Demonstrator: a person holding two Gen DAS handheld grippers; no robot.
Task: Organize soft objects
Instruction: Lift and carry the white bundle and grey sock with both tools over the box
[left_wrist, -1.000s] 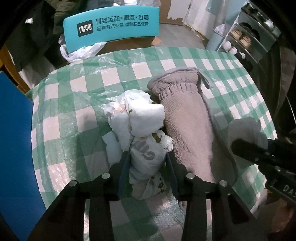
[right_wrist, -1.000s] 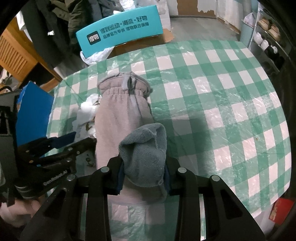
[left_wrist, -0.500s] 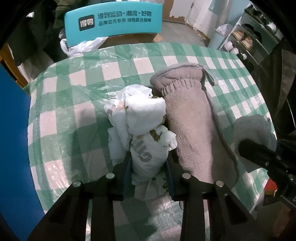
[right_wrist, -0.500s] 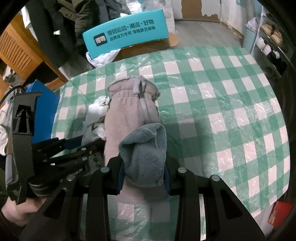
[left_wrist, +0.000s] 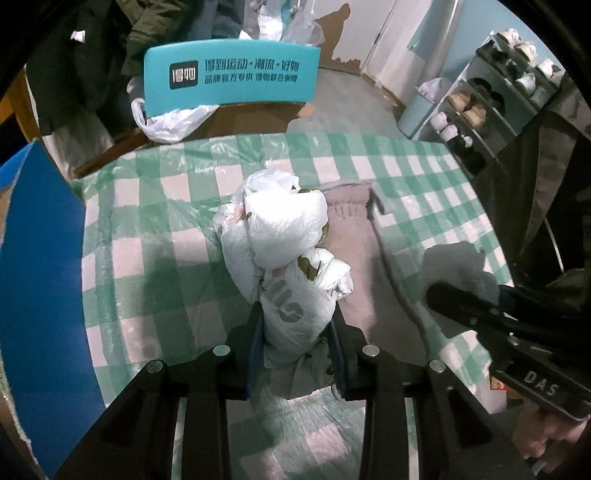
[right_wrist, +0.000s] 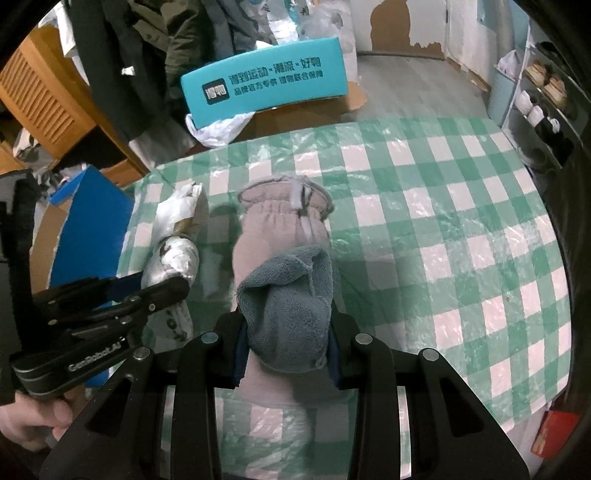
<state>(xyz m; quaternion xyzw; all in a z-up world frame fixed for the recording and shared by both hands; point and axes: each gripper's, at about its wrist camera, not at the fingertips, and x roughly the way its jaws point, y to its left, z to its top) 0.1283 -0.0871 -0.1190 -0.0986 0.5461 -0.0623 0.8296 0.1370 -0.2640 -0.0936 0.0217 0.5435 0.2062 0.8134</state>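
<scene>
My left gripper (left_wrist: 297, 332) is shut on a crumpled white plastic bag (left_wrist: 280, 236) and holds it lifted above the checked tablecloth (left_wrist: 155, 221); the bag also shows in the right wrist view (right_wrist: 173, 240). My right gripper (right_wrist: 286, 332) is shut on a folded grey-blue towel (right_wrist: 288, 295), held over a long beige fleece garment (right_wrist: 280, 221) that lies flat on the table. The garment shows in the left wrist view (left_wrist: 354, 251), to the right of the bag. The left gripper (right_wrist: 122, 295) appears at the left of the right wrist view.
A teal box with printed text (left_wrist: 229, 81) and a white bag (left_wrist: 170, 122) sit on a chair behind the table. A blue board (left_wrist: 37, 258) stands at the left. A shoe rack (left_wrist: 491, 99) is at the far right. Dark coats (right_wrist: 140, 55) hang behind.
My left gripper has risen with the plastic bag, lifting it off the table. My right gripper holds the towel in about the same place, slightly raised.
</scene>
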